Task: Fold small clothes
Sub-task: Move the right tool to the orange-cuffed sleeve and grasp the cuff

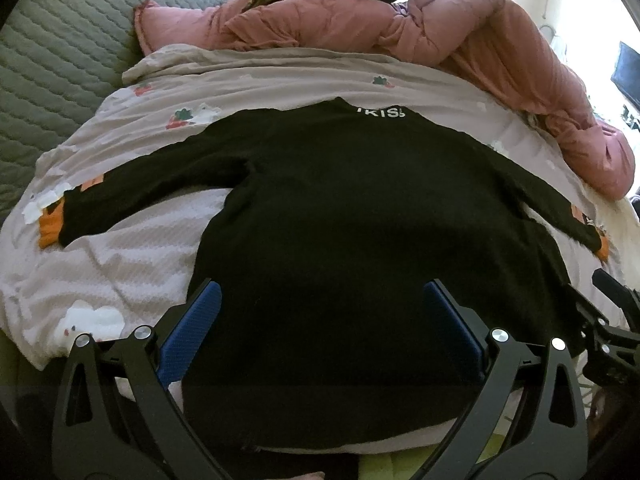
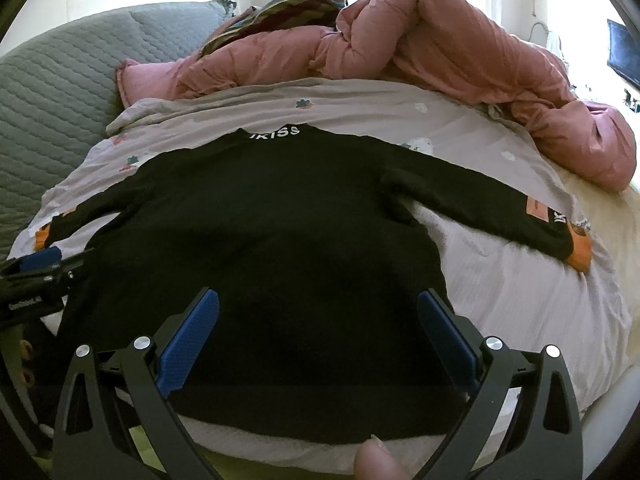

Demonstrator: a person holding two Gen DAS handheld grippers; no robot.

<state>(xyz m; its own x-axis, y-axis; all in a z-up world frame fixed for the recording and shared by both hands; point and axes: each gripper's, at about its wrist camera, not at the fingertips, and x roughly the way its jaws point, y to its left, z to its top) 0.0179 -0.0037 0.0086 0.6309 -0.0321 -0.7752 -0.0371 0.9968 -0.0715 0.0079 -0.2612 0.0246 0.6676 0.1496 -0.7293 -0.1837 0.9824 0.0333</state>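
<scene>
One black sweater [image 1: 332, 240] lies flat on the bed [image 1: 120, 264], spread on a pale printed sheet [image 1: 248, 80], hem toward the cameras and collar away. Both sleeves are stretched outward; each ends in an orange cuff.

Left wrist view: the left hand-held gripper [image 1: 320, 292] hangs over the lower part of the sweater with its two blue-padded fingers [image 1: 188, 336] spread wide and nothing between them. The left sleeve's orange cuff [image 1: 50, 228] shows in full here. Collar lettering is partly cut off by the fold. At the right edge the black frame of the right hand-held gripper [image 1: 612, 320] enters; its fingertips are not readable in this view. A dark screen [image 1: 626, 76] sits at the far right.

Right wrist view: the right hand-held gripper [image 2: 318, 300] is likewise over the sweater's lower body, its fingers [image 2: 186, 340] wide apart and holding nothing. Only this view shows the collar lettering whole, reading "IKISS" [image 2: 274, 133], the pink patch [image 2: 538, 209] and white lettering on the right sleeve, and a fingertip [image 2: 376, 462] at the bottom edge. The left hand-held gripper appears at the left edge, one blue pad visible beside the sweater's left side.

Count: one sweater, two sleeves, two orange cuffs, two grippers with two fingers each. Behind the sweater: one bunched pink quilt [image 2: 440, 40], one striped multicoloured cloth [image 2: 296, 4] on top of it, one grey quilted headboard [image 1: 60, 60] at left.
</scene>
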